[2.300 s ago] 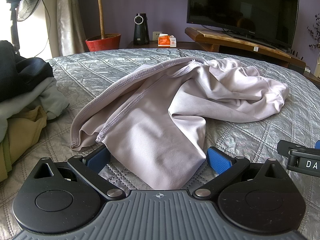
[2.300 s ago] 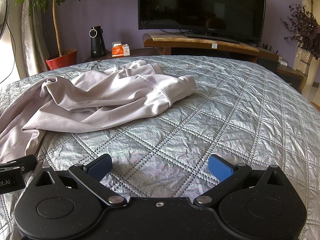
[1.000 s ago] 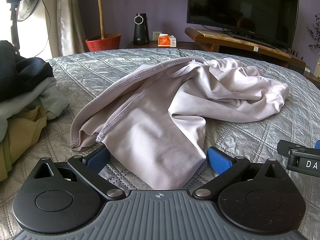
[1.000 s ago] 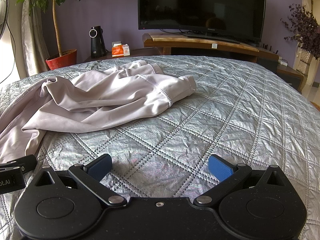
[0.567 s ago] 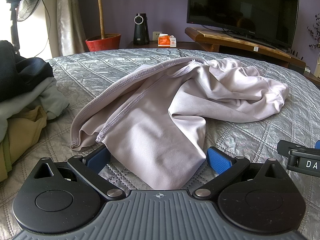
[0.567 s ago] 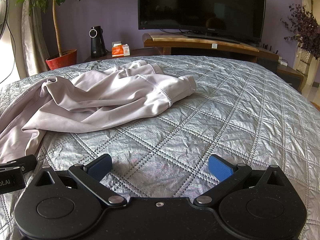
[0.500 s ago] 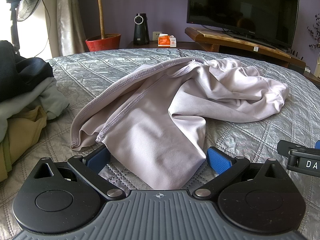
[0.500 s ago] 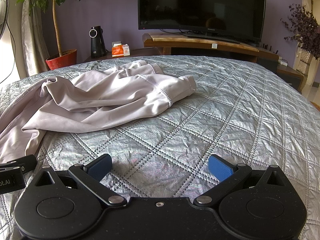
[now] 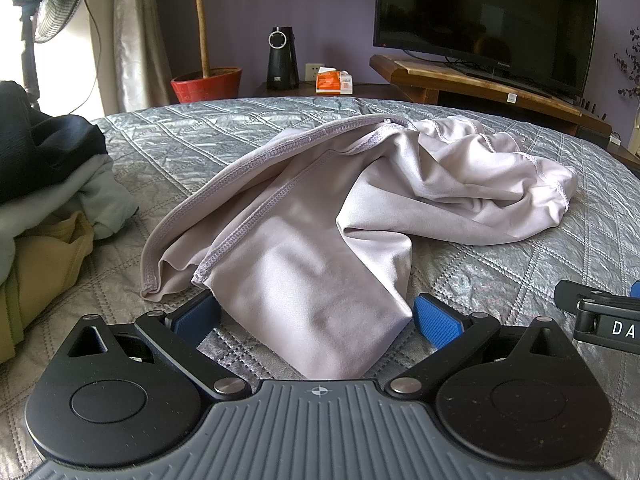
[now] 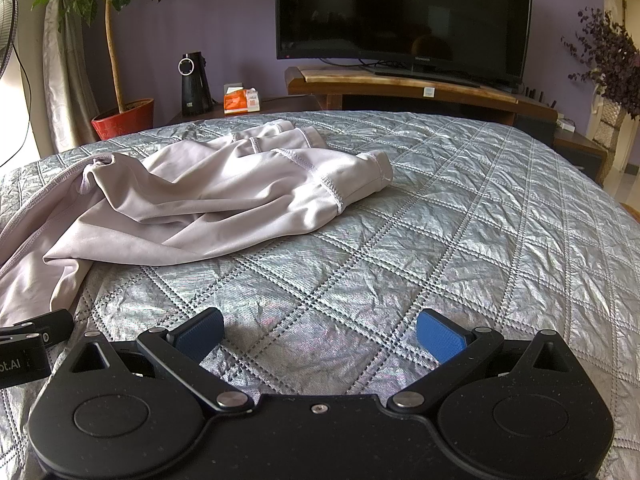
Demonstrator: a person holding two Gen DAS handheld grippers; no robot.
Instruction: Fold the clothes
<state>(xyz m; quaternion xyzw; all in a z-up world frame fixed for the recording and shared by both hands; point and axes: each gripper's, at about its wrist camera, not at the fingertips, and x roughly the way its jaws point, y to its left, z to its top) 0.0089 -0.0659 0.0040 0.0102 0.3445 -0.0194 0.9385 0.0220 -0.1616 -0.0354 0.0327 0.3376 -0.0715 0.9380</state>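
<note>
A pale lilac garment [image 9: 320,216] lies crumpled on the grey quilted bed [image 9: 192,148]. Its near end rests between the blue pads of my left gripper [image 9: 316,318], which stands open around the cloth without pinching it. In the right wrist view the same garment [image 10: 224,196] spreads across the left half of the bed [image 10: 460,216]. My right gripper [image 10: 320,336] is open over bare quilt, to the right of the garment, with nothing between its fingers. Each gripper shows at the edge of the other's view.
A pile of dark, grey and tan clothes [image 9: 44,208] sits at the left of the bed. Beyond the bed stand a red plant pot [image 9: 206,84], a black device [image 9: 282,58], a wooden TV stand [image 9: 480,80] and a fan [image 9: 52,0].
</note>
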